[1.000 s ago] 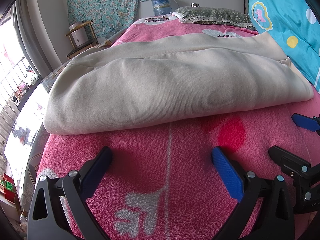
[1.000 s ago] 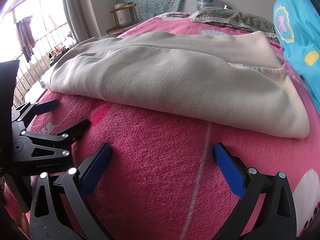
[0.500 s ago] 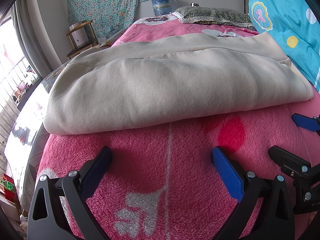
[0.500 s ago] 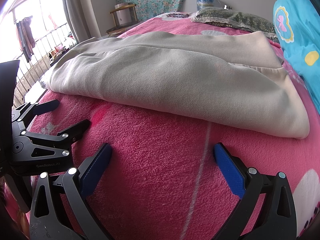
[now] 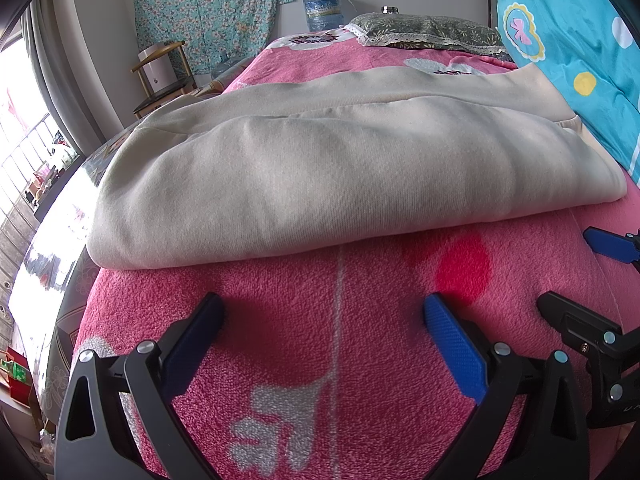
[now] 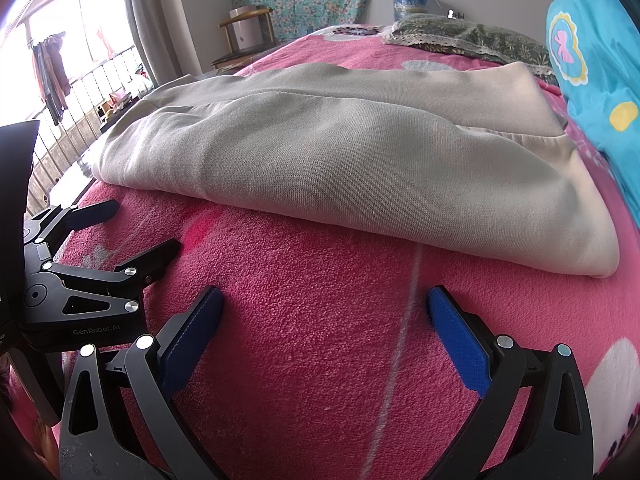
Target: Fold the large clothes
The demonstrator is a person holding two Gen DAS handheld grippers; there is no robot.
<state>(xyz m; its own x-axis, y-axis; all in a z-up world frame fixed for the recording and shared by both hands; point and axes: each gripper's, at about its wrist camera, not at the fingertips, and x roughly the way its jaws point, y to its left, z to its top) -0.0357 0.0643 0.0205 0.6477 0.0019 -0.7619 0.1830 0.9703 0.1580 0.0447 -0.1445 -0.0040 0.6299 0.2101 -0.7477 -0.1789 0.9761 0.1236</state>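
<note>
Both tongs sit low over the near edge of the bed, side by side, pointing toward the headboard end.

Left tongs (image 5: 324, 312): I read them as spread wide, blue pads well apart, nothing between them but pink blanket (image 5: 360, 320). Right tongs (image 6: 325, 305): the same, wide and empty. Each unit shows in the other's camera: the right tongs at the right edge of the left wrist view, the left tongs at the left edge of the right wrist view, also with fingers parted.

The garment (image 5: 320, 176) is a cream sweatshirt-type piece, lying folded on the blanket across the width of the bed, just beyond the tips of both tongs and not touching them. I see a long rounded fold edge facing me, with a second layer stacked on top and set back from it. Its right end (image 6: 592, 256) forms a thick folded corner near the blue quilt (image 6: 600, 60); its left end reaches close to the window side of the bed.

Beyond the garment: a dark patterned pillow (image 5: 428, 30) at the head of the bed, a water jug (image 5: 322, 6) against the wall, a floral cloth (image 5: 208, 12) hanging on it, and a wooden chair (image 5: 164, 80) carrying a white box.
</note>
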